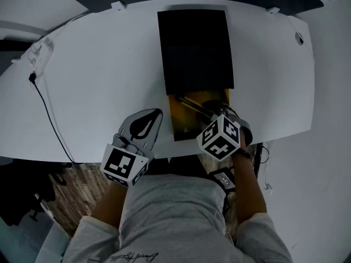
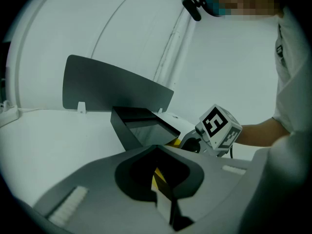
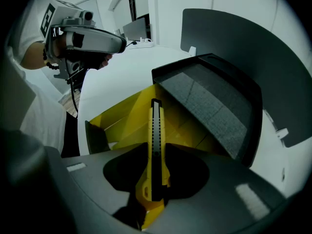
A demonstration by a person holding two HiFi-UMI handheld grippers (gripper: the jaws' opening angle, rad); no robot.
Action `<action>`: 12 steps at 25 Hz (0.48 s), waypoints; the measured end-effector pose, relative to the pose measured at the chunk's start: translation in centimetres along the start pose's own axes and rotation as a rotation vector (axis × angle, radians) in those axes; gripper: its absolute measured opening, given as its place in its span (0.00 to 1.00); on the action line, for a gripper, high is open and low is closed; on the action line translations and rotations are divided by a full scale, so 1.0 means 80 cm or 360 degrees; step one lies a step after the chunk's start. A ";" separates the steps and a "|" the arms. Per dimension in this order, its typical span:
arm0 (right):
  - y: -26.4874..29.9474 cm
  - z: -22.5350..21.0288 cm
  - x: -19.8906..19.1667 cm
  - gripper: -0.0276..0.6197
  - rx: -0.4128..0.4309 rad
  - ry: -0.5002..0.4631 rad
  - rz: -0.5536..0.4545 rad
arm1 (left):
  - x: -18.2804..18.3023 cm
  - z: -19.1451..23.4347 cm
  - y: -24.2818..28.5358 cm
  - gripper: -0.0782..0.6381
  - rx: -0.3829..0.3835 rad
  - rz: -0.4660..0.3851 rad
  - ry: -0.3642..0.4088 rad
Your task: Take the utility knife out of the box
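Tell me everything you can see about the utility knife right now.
The utility knife is long and slim. Its yellow body looks like plastic, and a black ridged strip runs along its middle to a black tip. The right gripper is closed on its thicker rear end, so it points straight away along the jaws, over the yellow inside of the open box. Whether the blade is out, or whether the knife touches the box, cannot be told.

The person wears a pale grey top [image 1: 175,212] with dark cursive script [image 1: 134,255] at the chest and a dark bracelet [image 3: 46,60] on the left wrist. The left tool [image 2: 156,150] and right tool [image 3: 154,155] are grey, each bearing a white cube [image 1: 220,137] with black square markers.
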State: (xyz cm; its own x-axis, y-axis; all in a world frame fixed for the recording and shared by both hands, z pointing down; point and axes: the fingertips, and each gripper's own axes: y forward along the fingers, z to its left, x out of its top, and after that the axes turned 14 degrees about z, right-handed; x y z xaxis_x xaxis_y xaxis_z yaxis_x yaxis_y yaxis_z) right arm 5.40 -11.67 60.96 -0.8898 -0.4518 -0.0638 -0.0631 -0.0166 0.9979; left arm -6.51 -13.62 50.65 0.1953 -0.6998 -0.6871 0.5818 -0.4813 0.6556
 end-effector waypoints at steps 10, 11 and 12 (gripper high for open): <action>-0.034 0.006 -0.007 0.24 -0.0012 0.0086 -0.0108 | 0.016 -0.014 -0.017 0.11 0.0013 -0.0042 0.0057; -0.038 0.007 -0.008 0.24 -0.0012 0.0101 -0.0124 | 0.017 -0.016 -0.020 0.11 0.0014 -0.0044 0.0063; -0.043 0.007 -0.009 0.24 -0.0014 0.0117 -0.0140 | 0.019 -0.018 -0.022 0.11 0.0014 -0.0046 0.0070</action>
State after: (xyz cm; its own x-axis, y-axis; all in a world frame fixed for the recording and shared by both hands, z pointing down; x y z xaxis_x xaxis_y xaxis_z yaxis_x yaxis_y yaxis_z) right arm 6.00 -10.80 57.59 -0.8456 -0.5122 -0.1504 -0.1355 -0.0665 0.9885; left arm -6.10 -13.05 48.00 0.2129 -0.6620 -0.7186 0.5806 -0.5059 0.6380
